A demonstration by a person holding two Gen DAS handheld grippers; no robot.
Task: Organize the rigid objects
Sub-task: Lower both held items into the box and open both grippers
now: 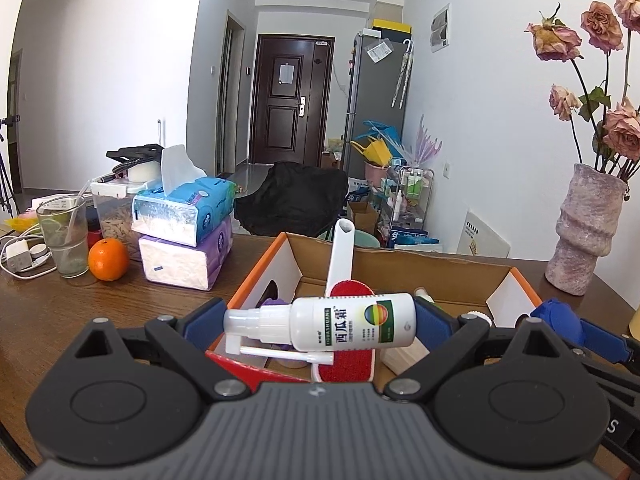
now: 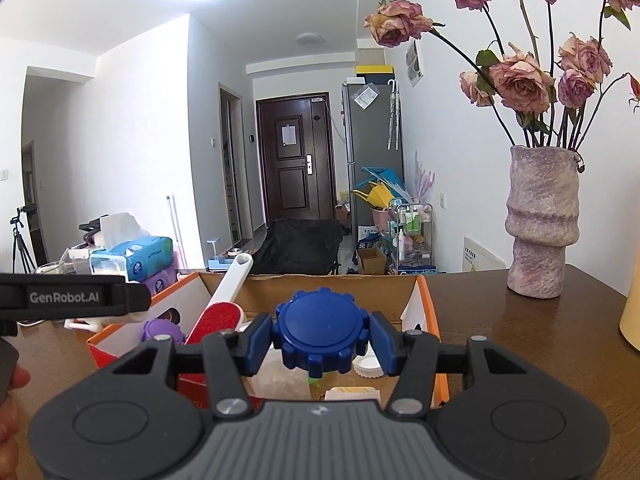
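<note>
Two grippers above cardboard box (image 1: 400, 268) at frame centre, left gripper (image 1: 320, 326) clamping white spray bottle (image 1: 340, 324) sideways, right gripper (image 2: 320, 340) clamping blue ridged cap (image 2: 320, 336).

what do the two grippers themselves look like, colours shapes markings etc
Both are alike. The left gripper has a ribbed grey body, two black round housings with raised discs, black angular linkages with triangular cut-outs and silver pivot screws, and blue padded fingers. The right gripper is the same, with blue pads. White "GenRobot.AI" lettering marks the left gripper's black side. No cables or sleeves show.
</note>
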